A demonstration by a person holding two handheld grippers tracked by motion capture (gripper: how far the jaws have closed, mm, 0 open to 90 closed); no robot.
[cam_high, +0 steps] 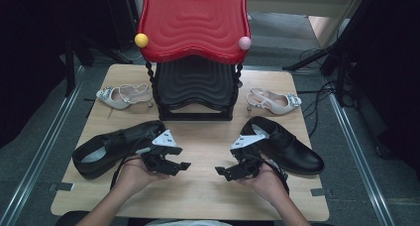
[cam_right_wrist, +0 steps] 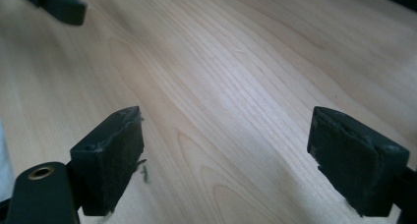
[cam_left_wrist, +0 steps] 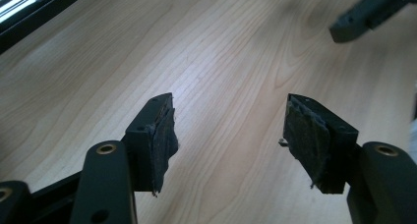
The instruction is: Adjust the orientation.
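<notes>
My left gripper (cam_high: 179, 166) rests in a hand over the wooden table (cam_high: 203, 141), its jaws wide apart with only bare wood between them (cam_left_wrist: 228, 121). My right gripper (cam_high: 223, 173) faces it from the right, also open and holding nothing (cam_right_wrist: 226, 130). The two point toward each other with a small gap between. A black shoe (cam_high: 114, 145) lies just left of the left gripper. Another black shoe (cam_high: 287, 146) lies just right of the right one. The right gripper's jaw tip (cam_left_wrist: 366, 13) is seen in the left gripper view, and the left gripper's tip (cam_right_wrist: 54, 3) in the right gripper view.
A rack with a red top shelf (cam_high: 193, 18) and a black lower shelf (cam_high: 195, 87) stands at the back middle. A pale heeled sandal (cam_high: 124, 95) lies to its left and another sandal (cam_high: 275, 102) to its right. Cables run on the floor at the right.
</notes>
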